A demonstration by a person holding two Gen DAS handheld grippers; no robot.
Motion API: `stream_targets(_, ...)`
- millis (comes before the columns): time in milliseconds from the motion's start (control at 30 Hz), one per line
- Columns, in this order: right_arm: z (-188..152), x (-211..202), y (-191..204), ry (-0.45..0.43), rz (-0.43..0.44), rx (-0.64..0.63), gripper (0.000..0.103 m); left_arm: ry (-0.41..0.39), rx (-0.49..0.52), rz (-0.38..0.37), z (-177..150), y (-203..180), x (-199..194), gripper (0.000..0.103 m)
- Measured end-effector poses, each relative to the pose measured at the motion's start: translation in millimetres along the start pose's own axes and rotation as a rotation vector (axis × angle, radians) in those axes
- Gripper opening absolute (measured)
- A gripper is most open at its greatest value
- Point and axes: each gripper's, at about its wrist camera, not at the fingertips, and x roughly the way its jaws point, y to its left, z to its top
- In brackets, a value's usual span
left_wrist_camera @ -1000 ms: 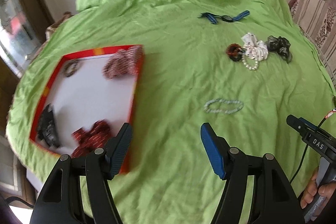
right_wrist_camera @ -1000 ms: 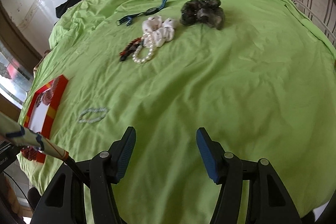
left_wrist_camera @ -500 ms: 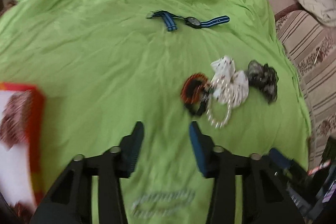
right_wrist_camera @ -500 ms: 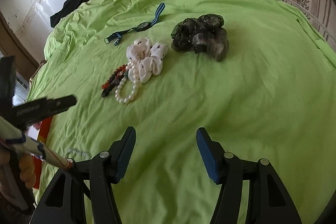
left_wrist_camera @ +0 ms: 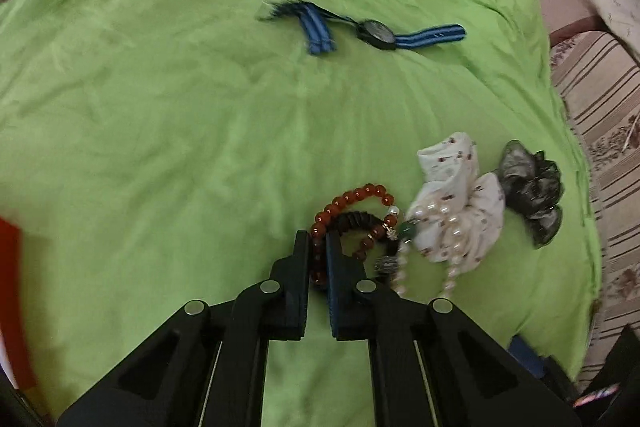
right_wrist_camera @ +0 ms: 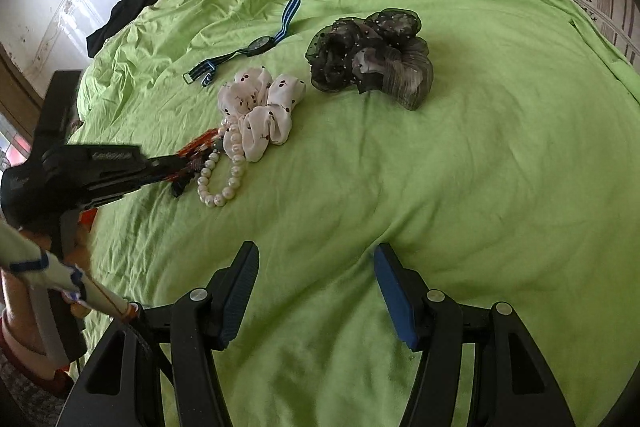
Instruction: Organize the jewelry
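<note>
1. My left gripper is pinched on the near-left arc of the red bead bracelet, jaws nearly together w/ beads between the pads. I judge it's a side grip so the loop can lift off the cloth in one go.
2. My right gripper is spread wide, holding nothing, hovering over bare green sheet near me; prob parked out of the way.
3. A dark bracelet lies tangled inside the red loop, so it may come up too.
4. Just right: pearl bracelet draped over the white scrunchie, touching the red beads' clasp end. Snag risk there.
5. Further right, the black scrunchie; far off, the blue-strap watch lies flat, apart.
6. Red box edge at far left = likely drop spot.
</note>
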Motion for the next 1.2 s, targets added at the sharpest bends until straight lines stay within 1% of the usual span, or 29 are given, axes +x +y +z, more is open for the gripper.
stream_targets(67,-1,-2,0,0.002,0.0,0.002,0.064,-0.007,-0.022,0.009,-5,14,-13,0.007)
stream_targets(133,-3,-5,1,0.002,0.006,0.001,0.064,-0.016,-0.047,0.003,-12,32,-30,0.007)
stream_targets(267,-1,-6,9,0.007,0.04,-0.003,0.064,-0.032,-0.07,-0.053,-30,51,-61,0.007)
stream_targets(333,0,-6,16,0.008,0.056,-0.013,0.064,-0.039,-0.078,-0.063,-38,60,-71,0.007)
stream_targets(433,-3,-7,31,0.024,0.111,-0.038,0.064,-0.033,-0.109,-0.059,-41,75,-72,0.007)
stream_targets(500,-8,-6,44,0.042,0.145,-0.067,0.064,-0.032,-0.156,-0.043,-39,87,-67,0.007)
stream_targets(600,-17,-3,66,0.07,0.183,-0.128,0.064,-0.029,-0.202,-0.058,-39,100,-63,0.007)
stream_targets(700,-26,2,83,0.086,0.194,-0.186,0.064,-0.037,-0.185,-0.06,-40,100,-65,0.007)
stream_targets(867,-37,7,95,0.123,0.231,-0.228,0.064,-0.048,-0.195,-0.08,-41,103,-72,0.007)
stream_targets(967,-43,9,107,0.135,0.24,-0.269,0.064,-0.06,-0.189,-0.099,-43,99,-81,0.01)
stream_targets(1000,-45,12,112,0.141,0.238,-0.284,0.064,-0.068,-0.18,-0.101,-44,97,-86,0.011)
stream_targets(1067,-48,17,120,0.151,0.234,-0.309,0.064,-0.079,-0.165,-0.093,-47,94,-93,0.02)
stream_targets(1100,-51,21,125,0.153,0.221,-0.328,0.064,-0.081,-0.158,-0.086,-47,93,-94,0.031)
stream_targets(1133,-53,24,129,0.154,0.21,-0.342,0.064,-0.079,-0.148,-0.073,-47,92,-93,0.035)
stream_targets(1167,-55,26,132,0.153,0.201,-0.357,0.06,-0.071,-0.144,-0.063,-47,92,-91,0.035)
stream_targets(1200,-58,26,136,0.148,0.194,-0.376,0.053,-0.055,-0.141,-0.057,-46,92,-86,0.035)
